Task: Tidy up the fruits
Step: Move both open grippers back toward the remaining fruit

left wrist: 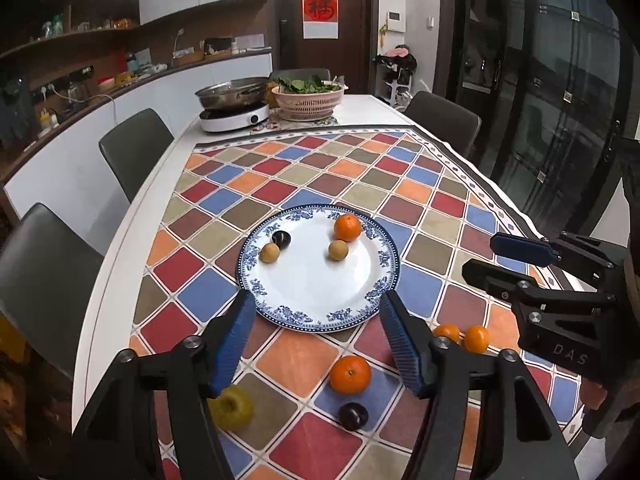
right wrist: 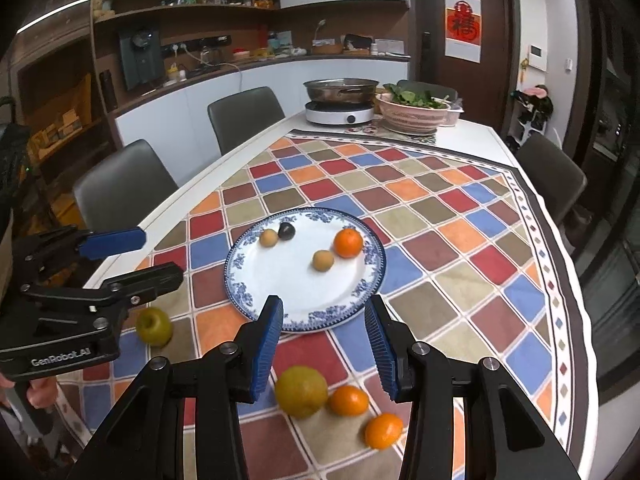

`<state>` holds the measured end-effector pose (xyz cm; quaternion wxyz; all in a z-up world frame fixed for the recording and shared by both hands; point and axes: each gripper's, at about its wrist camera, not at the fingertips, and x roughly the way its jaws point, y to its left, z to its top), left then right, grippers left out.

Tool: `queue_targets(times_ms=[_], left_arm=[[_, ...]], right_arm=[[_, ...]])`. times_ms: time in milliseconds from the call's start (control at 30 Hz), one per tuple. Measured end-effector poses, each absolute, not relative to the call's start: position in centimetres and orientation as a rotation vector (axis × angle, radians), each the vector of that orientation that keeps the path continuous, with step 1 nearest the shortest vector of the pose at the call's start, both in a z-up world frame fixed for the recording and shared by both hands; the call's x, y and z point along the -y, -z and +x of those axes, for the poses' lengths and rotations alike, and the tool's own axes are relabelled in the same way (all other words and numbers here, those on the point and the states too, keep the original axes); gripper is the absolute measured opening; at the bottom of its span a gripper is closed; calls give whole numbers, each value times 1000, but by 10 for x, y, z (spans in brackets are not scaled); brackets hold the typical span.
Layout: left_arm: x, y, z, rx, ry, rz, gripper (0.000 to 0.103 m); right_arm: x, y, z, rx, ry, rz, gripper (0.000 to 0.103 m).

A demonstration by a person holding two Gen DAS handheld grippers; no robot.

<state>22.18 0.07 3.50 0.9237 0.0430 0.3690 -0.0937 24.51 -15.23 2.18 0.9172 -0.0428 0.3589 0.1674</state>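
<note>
A round white plate with a blue flower rim [left wrist: 320,312] sits on the checked tablecloth of many colours [left wrist: 400,184]. On the plate lie one orange mandarin [left wrist: 347,227], one dark purple plum [left wrist: 281,239] and two small tan round fruits [left wrist: 269,253], [left wrist: 338,249]. The left gripper [left wrist: 318,340] hangs over the near edge of the plate with its blue fingers wide apart, holding nothing. Below it on the cloth lie a bigger orange mandarin [left wrist: 350,374], another dark plum [left wrist: 353,416] and a yellow-green apple [left wrist: 232,407]. The right gripper [right wrist: 326,350] is spread wide too, with nothing in it. Under it sit a big yellow round fruit [right wrist: 301,391] and two small oranges [right wrist: 349,400], [right wrist: 383,430].
</note>
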Motion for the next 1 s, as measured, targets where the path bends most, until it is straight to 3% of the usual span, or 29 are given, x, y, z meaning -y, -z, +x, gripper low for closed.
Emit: queue_targets(times_ms=[200, 300, 1000], left_arm=[[4, -29, 203, -763, 195, 71, 66], [5, -20, 197, -786, 196, 60, 66], [9, 49, 186, -976, 195, 35, 66]], right_arm=[[163, -23, 227, -730, -316, -84, 44], [167, -19, 219, -734, -306, -77, 49], [186, 36, 202, -878, -219, -29, 49]])
